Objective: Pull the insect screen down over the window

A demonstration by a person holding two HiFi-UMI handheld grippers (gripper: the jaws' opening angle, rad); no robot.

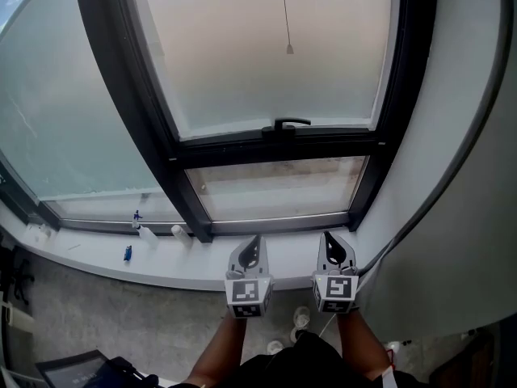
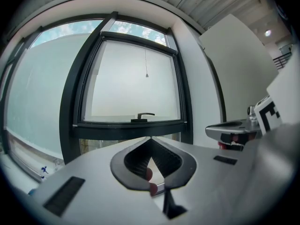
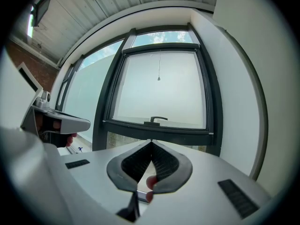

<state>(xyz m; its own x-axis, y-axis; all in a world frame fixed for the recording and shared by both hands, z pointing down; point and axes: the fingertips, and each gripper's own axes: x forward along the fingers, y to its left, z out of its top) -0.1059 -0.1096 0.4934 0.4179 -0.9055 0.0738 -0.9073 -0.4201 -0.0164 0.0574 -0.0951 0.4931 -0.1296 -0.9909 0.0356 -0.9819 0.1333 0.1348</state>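
Grey pull cord [image 1: 285, 10], vertical before the window pane [image 1: 242, 55], hangs high ahead, about midway between both tongs; insect screen itself not made out, likely rolled above. Left gripper [image 1: 254, 242] and right gripper [image 1: 329, 239]: jaws together, nothing held.

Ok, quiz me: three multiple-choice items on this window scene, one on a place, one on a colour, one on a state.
1. Where is the black handle? A. atop the crossbar B. under it C. far from it
2. Colour of the window frame? A. white B. black C. red
3. The grippers' jaws? A. both open B. both shut, empty C. one open
A, it rises from that bar's top; B, it reads black throughout; B, left gripper and right gripper each show tips meeting on nothing.
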